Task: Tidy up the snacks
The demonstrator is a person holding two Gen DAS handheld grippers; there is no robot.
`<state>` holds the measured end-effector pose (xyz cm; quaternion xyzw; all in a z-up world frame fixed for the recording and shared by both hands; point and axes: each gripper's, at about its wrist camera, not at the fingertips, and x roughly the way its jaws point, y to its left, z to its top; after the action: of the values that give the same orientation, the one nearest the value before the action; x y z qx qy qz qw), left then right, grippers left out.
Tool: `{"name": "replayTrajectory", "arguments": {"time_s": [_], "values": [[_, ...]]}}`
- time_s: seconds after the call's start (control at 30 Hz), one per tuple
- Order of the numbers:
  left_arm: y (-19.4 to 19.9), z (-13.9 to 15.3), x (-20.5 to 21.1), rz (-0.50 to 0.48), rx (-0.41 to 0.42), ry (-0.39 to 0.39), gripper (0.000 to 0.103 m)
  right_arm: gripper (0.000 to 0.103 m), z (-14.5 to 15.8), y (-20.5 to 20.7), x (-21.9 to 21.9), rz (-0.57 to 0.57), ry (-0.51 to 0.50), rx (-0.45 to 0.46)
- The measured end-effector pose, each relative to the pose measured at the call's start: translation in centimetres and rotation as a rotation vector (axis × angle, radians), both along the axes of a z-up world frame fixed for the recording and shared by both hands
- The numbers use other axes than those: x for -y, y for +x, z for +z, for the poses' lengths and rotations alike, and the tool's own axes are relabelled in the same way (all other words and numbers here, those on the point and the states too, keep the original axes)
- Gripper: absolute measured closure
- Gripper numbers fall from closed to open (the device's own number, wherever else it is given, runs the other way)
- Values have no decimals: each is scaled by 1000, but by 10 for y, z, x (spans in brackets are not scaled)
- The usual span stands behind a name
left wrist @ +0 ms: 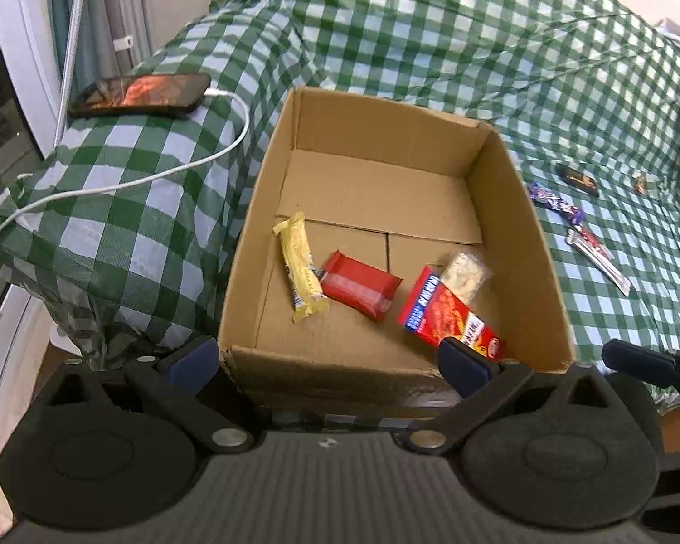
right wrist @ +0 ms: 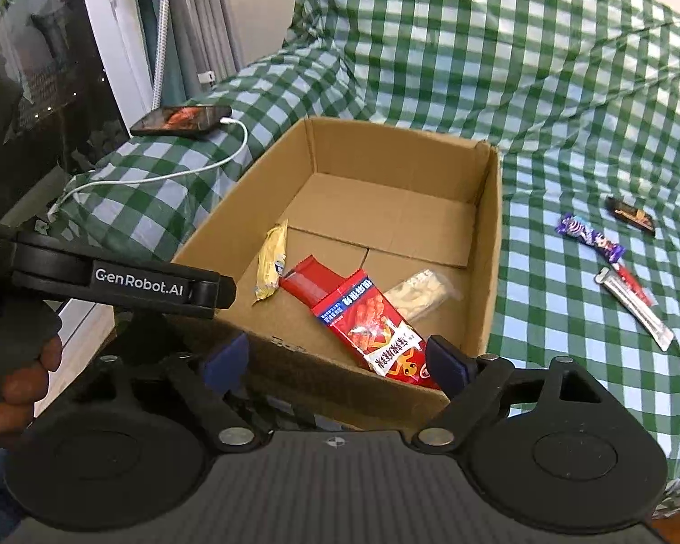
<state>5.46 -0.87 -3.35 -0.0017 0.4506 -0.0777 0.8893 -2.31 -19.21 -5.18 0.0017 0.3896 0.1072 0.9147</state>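
Nearest your lenses, both tools stood released: your left gripper (left wrist: 326, 360) and your right gripper (right wrist: 337, 360) each had their jaws spread wide at the near wall of the cardboard box (right wrist: 492, 245), grasping nothing.

Inside the box, the red snack packet (right wrist: 376, 328) lay at the near right, its long axis running from the far left to the near right, the near end propped against the near wall. Left of it sat the red bar (left wrist: 360, 288), then the yellow bar (left wrist: 301, 279), which ran near to far. A pale packet (left wrist: 464, 272) lay just beyond the red snack packet.

Right of the box, on the checked cloth (right wrist: 544, 90), the purple candy (right wrist: 589, 235), a dark bar (right wrist: 630, 215) and the silver stick (right wrist: 634, 306) were not yet boxed.

Your risk, as I judge it: reaching right across the box could catch its wall and shove it, and the thin stick could slip from wide jaws on soft, wrinkled bedding. The phone (right wrist: 181, 120) and its cable (right wrist: 167, 177) sat at the far left, well apart.
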Motion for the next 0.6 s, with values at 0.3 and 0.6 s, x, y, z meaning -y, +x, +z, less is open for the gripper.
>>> {"name": "replayTrajectory", "arguments": {"time_s": [0.3, 0.6], "values": [[-25, 13, 4, -25, 52, -1, 0, 15, 10, -25, 4, -23, 3, 55], [-39, 23, 2, -28, 85, -2, 0, 14, 16, -41, 3, -23, 2, 88]]}}
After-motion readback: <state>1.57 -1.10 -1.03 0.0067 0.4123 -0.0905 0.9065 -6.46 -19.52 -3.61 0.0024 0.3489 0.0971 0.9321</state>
